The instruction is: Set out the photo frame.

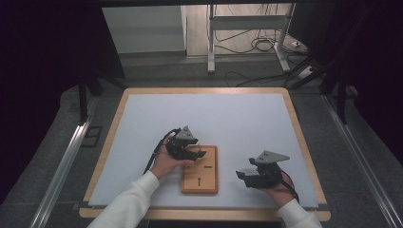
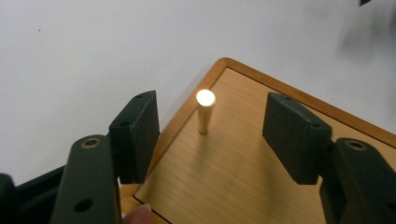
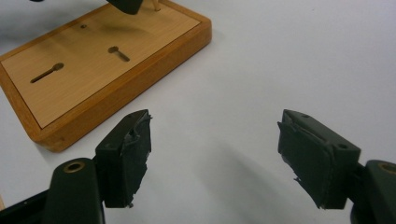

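Note:
A wooden board (image 1: 200, 176) with two keyhole slots lies on the white mat near the front edge. A short wooden peg (image 2: 204, 112) stands upright near the board's (image 2: 243, 172) far corner. My left gripper (image 1: 198, 153) hovers over that corner, open, its jaws on either side of the peg without touching it. My right gripper (image 1: 243, 175) rests to the right of the board, open over bare mat with nothing between its jaws. In the right gripper view the board (image 3: 102, 60) lies at upper left, slots (image 3: 119, 53) visible.
The white mat (image 1: 237, 118) covers a wooden-rimmed table (image 1: 290, 102). A metal rail (image 1: 62, 161) runs along the left side. Beyond the far edge stand table legs (image 1: 211, 42) and floor cables (image 1: 256, 45).

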### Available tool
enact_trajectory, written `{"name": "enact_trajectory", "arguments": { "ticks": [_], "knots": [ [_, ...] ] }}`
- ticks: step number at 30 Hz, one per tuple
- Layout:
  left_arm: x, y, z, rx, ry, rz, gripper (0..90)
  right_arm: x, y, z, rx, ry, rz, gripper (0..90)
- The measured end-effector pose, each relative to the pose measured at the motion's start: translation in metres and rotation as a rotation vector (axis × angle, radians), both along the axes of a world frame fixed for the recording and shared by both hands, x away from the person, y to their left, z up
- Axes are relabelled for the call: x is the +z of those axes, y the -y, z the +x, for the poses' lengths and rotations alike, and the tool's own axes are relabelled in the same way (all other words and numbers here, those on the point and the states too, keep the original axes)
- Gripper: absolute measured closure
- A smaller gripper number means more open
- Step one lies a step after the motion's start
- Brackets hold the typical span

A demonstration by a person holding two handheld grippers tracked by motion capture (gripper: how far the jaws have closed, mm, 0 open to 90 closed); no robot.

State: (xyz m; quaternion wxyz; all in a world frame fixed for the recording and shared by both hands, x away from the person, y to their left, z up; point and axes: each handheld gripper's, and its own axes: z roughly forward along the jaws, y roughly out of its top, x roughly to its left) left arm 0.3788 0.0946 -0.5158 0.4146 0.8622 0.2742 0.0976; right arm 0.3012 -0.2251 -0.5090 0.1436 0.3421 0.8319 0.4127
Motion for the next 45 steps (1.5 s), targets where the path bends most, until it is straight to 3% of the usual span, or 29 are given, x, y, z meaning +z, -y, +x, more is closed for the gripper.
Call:
{"name": "enact_trajectory", "arguments": {
  "ticks": [10,11,13,19,29,45],
  "knots": [
    [-0.004,-0.003,0.006,0.002,-0.011,-0.019,48.2,0.001,0.003,0.000,-0.004,0.005,0.001,25.8],
    [-0.004,-0.003,0.006,-0.011,-0.007,-0.016,55.4,0.001,0.003,0.000,-0.004,0.007,0.000,25.8],
    [-0.004,-0.003,0.006,-0.011,-0.006,-0.014,56.8,0.001,0.002,0.000,-0.003,0.007,0.000,25.9],
    [-0.007,-0.002,0.009,-0.020,-0.019,-0.028,72.2,0.000,0.002,0.000,-0.003,0.002,-0.007,25.8],
    [-0.007,0.000,0.009,-0.026,-0.041,-0.041,82.9,-0.001,0.000,0.000,0.001,0.007,-0.014,25.8],
    [-0.007,-0.002,0.013,-0.048,-0.073,-0.049,84.2,-0.001,-0.003,-0.002,0.020,0.018,-0.010,25.4]
  ]
}}
